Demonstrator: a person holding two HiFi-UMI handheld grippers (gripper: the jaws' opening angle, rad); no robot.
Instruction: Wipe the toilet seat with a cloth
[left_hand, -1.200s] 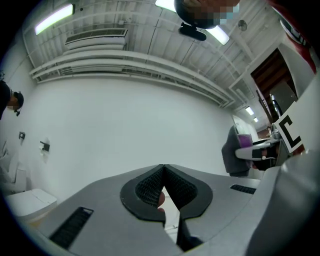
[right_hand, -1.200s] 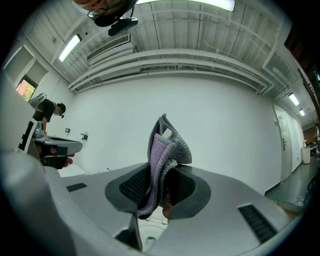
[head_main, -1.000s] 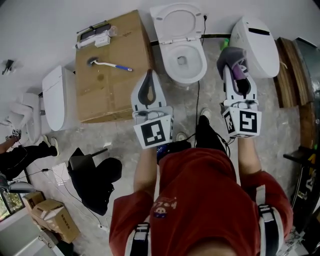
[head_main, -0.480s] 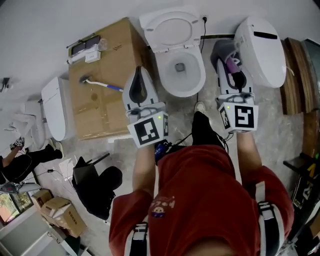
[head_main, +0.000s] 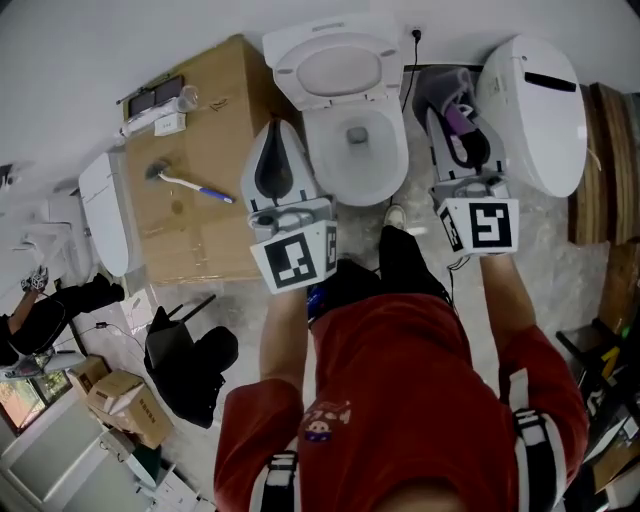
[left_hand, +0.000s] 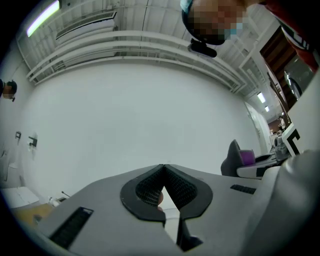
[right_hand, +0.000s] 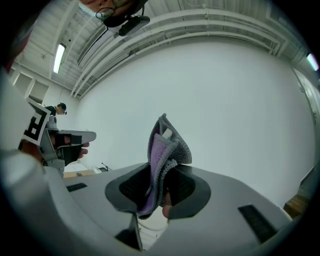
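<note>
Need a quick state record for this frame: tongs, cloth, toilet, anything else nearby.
toilet: lid raised, bowl open, ahead of the person
left tongs: shut, nothing between them
right tongs: shut on cloth
cloth: grey and purple, folded, sticking up past the tongs, not on the toilet
cardboard box: left of the toilet, toilet brush lying on top
</note>
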